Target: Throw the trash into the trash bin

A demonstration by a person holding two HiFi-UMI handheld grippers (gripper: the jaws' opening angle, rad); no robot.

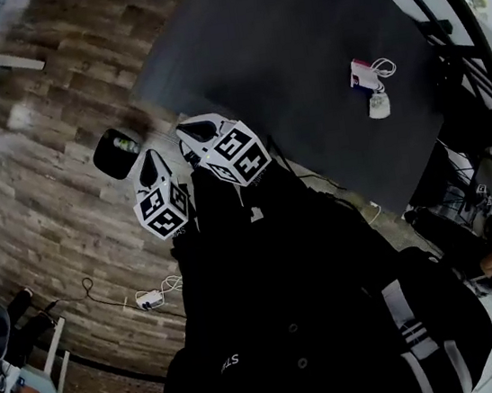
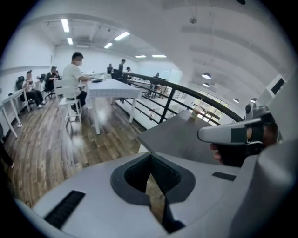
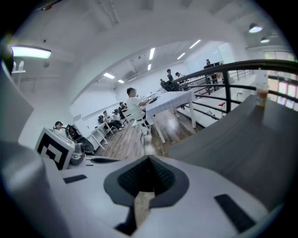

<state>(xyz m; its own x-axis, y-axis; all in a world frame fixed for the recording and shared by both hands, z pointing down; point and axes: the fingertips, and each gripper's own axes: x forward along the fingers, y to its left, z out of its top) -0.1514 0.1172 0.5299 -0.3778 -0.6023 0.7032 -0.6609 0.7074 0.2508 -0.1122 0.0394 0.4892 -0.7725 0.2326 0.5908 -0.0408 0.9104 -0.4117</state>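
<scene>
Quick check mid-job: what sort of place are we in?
Probably an open-plan office: people seated at white desks, strip lights on the ceiling, a wood floor and a black railing.

Head view: high up, facing steeply down onto the wood floor (image 1: 38,202) and the dark table (image 1: 299,56), which sits well below. Left gripper view and right gripper view: each close behind its own jaws, facing out across the office. Both share the dark table's edge, the black railing (image 2: 186,90) and the far white desk (image 2: 111,88).
</scene>
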